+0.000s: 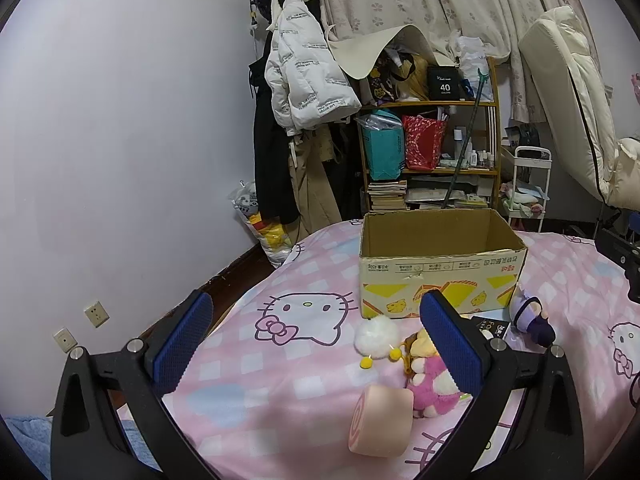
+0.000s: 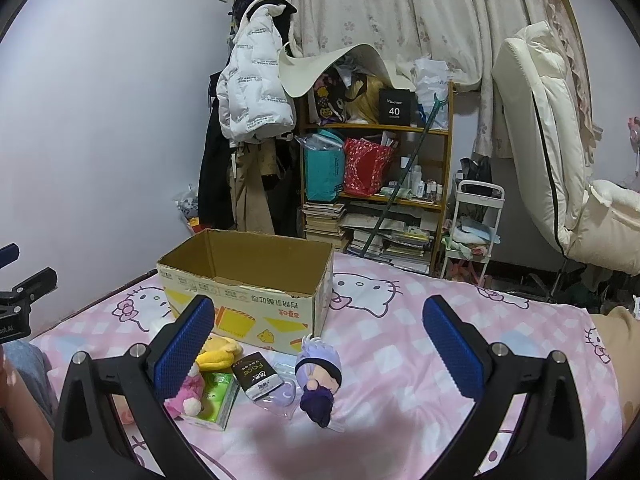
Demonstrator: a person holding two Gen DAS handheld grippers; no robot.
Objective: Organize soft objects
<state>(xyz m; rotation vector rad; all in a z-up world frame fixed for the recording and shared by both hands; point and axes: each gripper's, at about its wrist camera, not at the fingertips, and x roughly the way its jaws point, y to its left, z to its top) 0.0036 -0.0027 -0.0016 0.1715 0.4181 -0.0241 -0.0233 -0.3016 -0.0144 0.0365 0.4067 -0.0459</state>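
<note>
Hovering above the pink checked cartoon-cat bedspread [image 1: 280, 392], left tool [image 1: 316, 346] spread wide, nothing between its blue pads. Right tool [image 2: 318, 346] likewise spread, empty. Nearest in left view: peach swirl-ended roll cushion [image 1: 382, 420], lying on its side. Just beyond, pink and yellow plush toy [image 1: 428, 380], partly hidden by a pad; white fluffy pompom with yellow bobbles [image 1: 376, 336] beside it. In right view: purple-haired dark-robed plush doll [image 2: 320, 380], black packet with white lettering [image 2: 256, 374], green tissue pack [image 2: 216, 398], all close together. Behind them, open yellow-printed cardboard box [image 2: 248, 292], upright; what it holds is not visible. Farther off, cluttered wooden shelf [image 1: 432, 144].
</note>
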